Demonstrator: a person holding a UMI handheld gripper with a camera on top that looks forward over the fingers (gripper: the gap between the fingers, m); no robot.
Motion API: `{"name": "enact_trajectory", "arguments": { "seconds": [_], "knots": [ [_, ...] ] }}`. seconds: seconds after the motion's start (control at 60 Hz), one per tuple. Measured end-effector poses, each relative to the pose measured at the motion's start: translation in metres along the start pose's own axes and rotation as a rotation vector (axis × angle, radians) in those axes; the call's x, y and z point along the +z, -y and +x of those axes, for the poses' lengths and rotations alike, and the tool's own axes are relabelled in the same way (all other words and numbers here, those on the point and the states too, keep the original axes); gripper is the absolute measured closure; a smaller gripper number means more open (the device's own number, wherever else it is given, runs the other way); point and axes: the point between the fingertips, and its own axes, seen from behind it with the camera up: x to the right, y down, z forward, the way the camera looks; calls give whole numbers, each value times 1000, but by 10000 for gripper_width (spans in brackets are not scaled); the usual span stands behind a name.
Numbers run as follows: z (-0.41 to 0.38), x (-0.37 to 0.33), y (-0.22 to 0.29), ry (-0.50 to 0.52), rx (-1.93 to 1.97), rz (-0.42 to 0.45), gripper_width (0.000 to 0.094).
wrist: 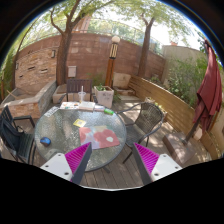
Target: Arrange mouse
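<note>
Tongs (112, 160) stand wide apart in the foreground, their two magenta pads (78, 157) angled outward with nothing between them. Beyond the fingertips sits a round glass-topped table (70, 138) on a wooden deck (150, 172). On the glass, just ahead of the tongs, lies a red rectangular mat (105, 137), and a small dark rounded thing at the middle of that mat looks like the mouse (98, 137), though it is too small to tell for certain. A yellow flat object (80, 123) rests on the table to the left of the mat, a small green object (108, 111) lies near the table's far rim, and a blue round item (45, 141) sits at the table's left rim.

Dark metal chairs stand around the table: one (15, 135) at the left, another (148, 118) at the right. Behind the table, white square planter boxes (103, 96) hold greenery and stand near a red brick wall (90, 55). A slim wooden post with a lamp on top (113, 62) rises just beside the planters. Tree trunks (65, 45) climb in front of the wall, with pale sky above. A wooden slatted fence (165, 100) runs along the right side of the deck, and a dark red cloth-like shape (211, 85) hangs at the far right.
</note>
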Motion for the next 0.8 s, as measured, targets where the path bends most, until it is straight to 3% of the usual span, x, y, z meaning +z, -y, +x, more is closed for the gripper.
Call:
{"name": "enact_trajectory", "arguments": {
  "seconds": [0.3,0.45,0.533,0.633,0.8],
  "knots": [
    [-19,31,-65,2,-27,-122,96],
    [-69,49,-144,66,-64,-227,98],
    [-115,58,-162,133,-89,-249,93],
    [-185,76,-174,214,-85,-214,95],
    [-299,135,-153,314,-75,-173,90]
  ]
}}
